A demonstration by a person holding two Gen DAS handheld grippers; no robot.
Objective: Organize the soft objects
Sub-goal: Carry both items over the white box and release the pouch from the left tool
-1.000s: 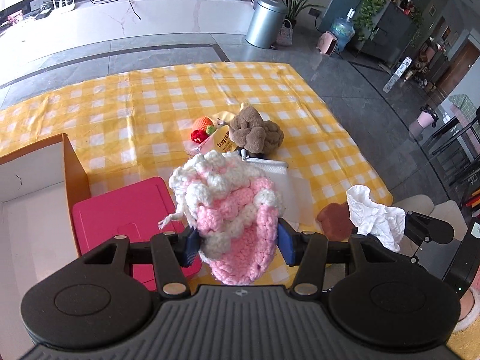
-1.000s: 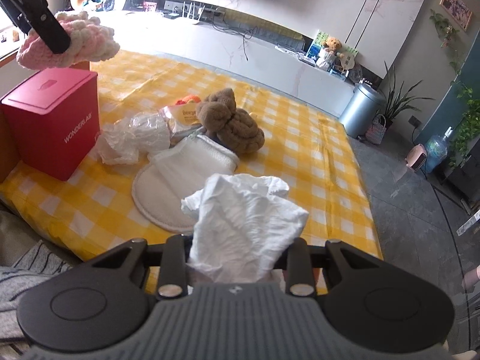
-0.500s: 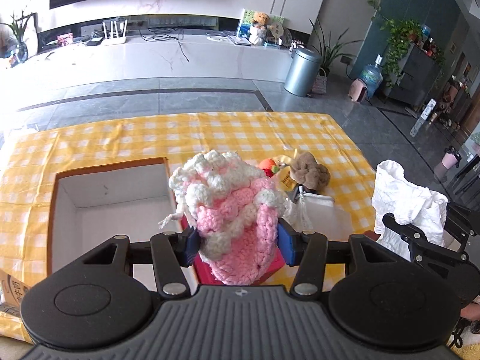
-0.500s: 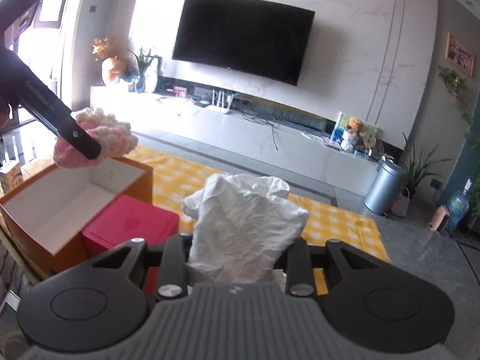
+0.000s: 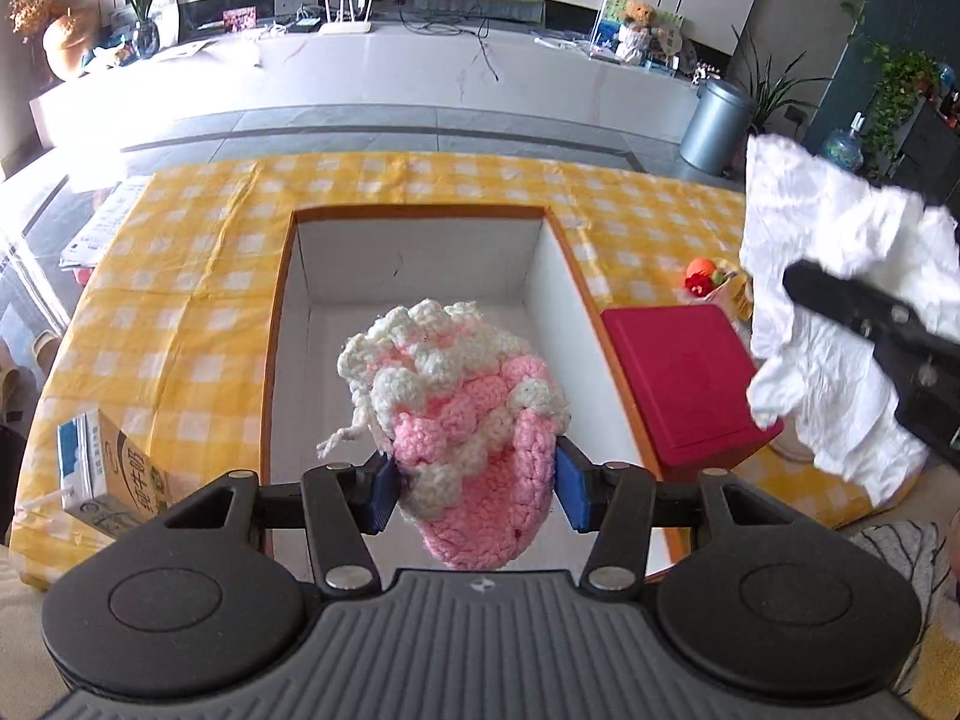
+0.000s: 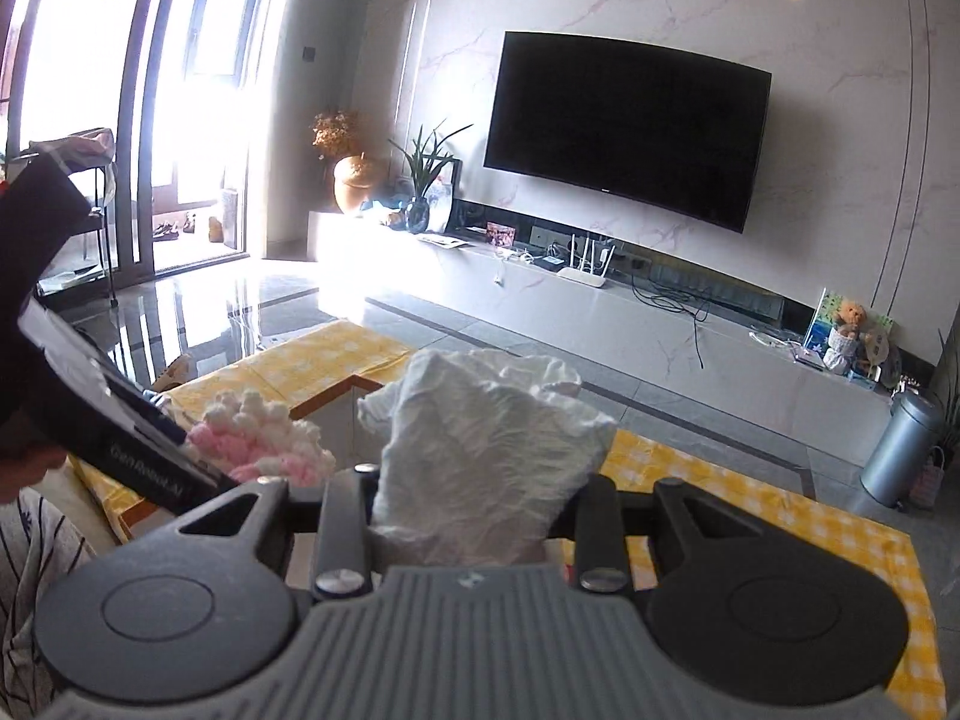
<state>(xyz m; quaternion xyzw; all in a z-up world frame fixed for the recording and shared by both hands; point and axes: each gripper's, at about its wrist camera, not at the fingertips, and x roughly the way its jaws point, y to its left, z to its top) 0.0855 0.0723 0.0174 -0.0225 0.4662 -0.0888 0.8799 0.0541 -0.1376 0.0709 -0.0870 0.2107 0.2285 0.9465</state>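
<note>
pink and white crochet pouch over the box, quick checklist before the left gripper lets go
1. Left gripper shut on the pink and white crochet pouch: ok.
2. Pouch above the open white-lined cardboard box: ok.
3. Visible box floor free of other items: ok, though the pouch hides part of it.
4. Right gripper, holding the crumpled white cloth, off to the side of the opening: ok.
5. Red square box beside the cardboard box, not blocking it: ok.
6. Height of the pouch above the box floor: cannot tell.
</note>
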